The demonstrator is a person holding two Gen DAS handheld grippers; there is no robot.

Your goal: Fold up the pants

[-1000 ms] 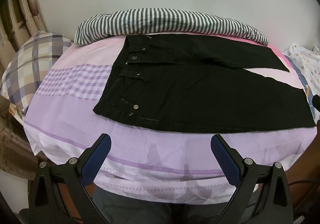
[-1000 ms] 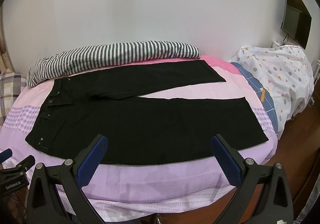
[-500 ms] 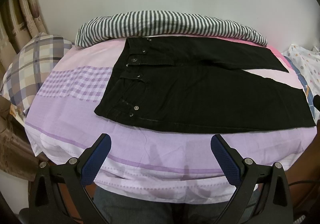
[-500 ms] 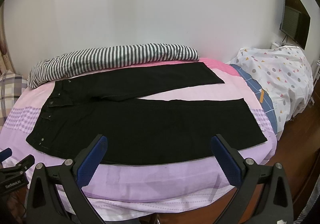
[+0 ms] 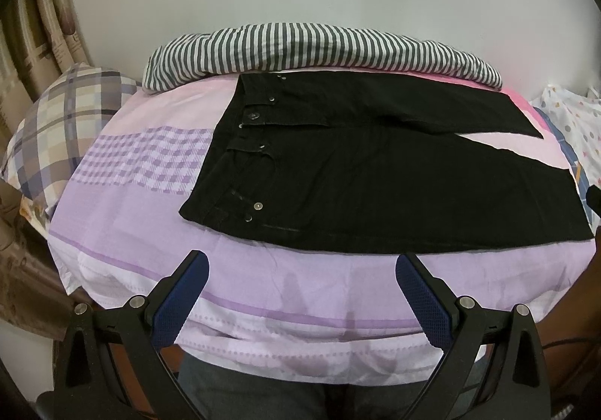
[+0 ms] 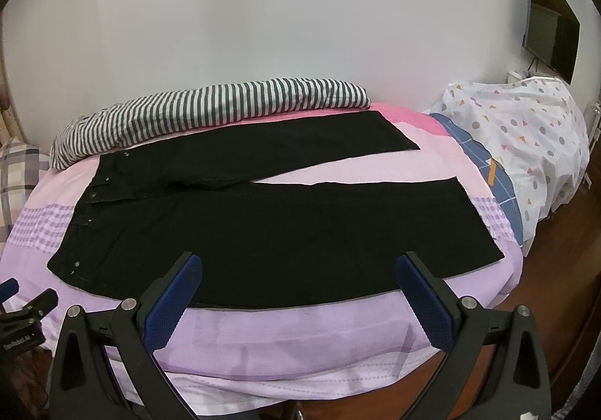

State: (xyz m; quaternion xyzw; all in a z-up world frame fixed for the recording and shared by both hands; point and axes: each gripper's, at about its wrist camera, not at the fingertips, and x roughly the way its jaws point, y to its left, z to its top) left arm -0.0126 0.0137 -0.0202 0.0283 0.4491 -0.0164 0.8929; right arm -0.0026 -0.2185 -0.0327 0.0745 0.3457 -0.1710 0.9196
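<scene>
- The pants (image 5: 375,172) lie flat and unfolded on the bed (image 5: 131,202), ahead of both pairs of fingers; black, front side up, the two legs spread in a narrow V.
- Left gripper (image 5: 302,271): fingers (image 5: 180,303) spread wide, nothing between them; they hover over the near bed edge, short of the pants; the waistband (image 5: 225,157) lies ahead and a little left of the left finger, the legs run off to the right.
- Right gripper (image 6: 300,271): fingers (image 6: 426,303) wide apart too, holding nothing; their tips show over the near leg, whether touching I cannot tell; the hem (image 6: 477,221) lies ahead and right of the right finger, the waist far to the left.
- Beyond the pants, along the wall, a striped cloth (image 6: 210,108) touches the far leg's edge.
- A plaid pillow (image 5: 64,127) sits well left of the left fingers; a dotted cover (image 6: 526,138) well right of the right fingers.
- The person's legs (image 5: 263,390) show below the left gripper.
</scene>
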